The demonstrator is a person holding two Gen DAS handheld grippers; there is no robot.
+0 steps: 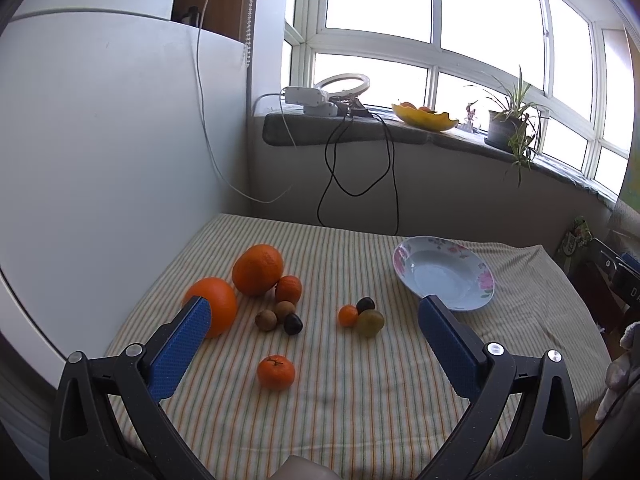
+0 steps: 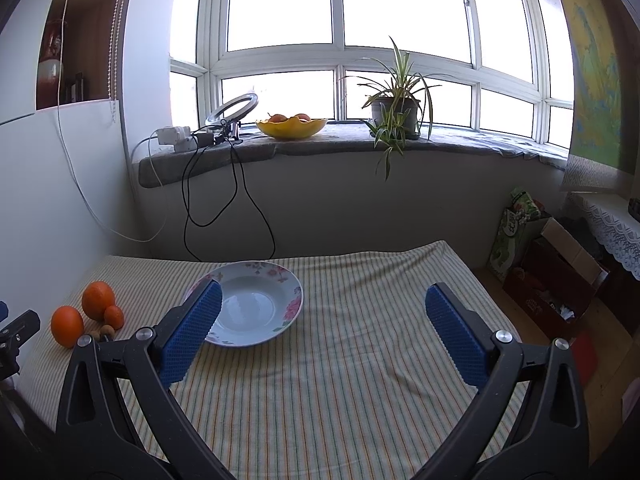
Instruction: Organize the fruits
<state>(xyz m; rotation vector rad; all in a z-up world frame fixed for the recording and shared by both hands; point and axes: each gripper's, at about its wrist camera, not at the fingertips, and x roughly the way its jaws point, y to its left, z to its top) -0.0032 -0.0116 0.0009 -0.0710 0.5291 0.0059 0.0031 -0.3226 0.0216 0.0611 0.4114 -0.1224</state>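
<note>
Striped tablecloth (image 1: 340, 420) spread across the whole table, wrinkled toward its right edge. Floral plate (image 1: 448, 278) lying on the cloth at the far right of the left wrist view, nothing in it; same plate in the right wrist view just beyond the left blue pad.

Left gripper (image 1: 314, 314) hovering above the cloth, jaws spread wide, nothing between them. Right gripper (image 2: 324, 306) likewise above the cloth, jaws released and gaping, holding nothing.

Two large oranges on the left of the cloth: rear orange (image 1: 258, 269) near the wall, front orange (image 1: 214, 305) partly hidden behind the left blue pad. Small mandarin (image 1: 288, 289) touching the rear orange. Lone mandarin (image 1: 276, 372) apart from the rest, nearest the camera.

Two brown nuts (image 1: 275, 315) and a dark plum (image 1: 293, 323) clustered just below the small mandarin. Separate small cluster between that group and the plate: tiny orange fruit (image 1: 348, 315), dark fruit (image 1: 365, 304), greenish fruit (image 1: 370, 322), all touching.
</note>
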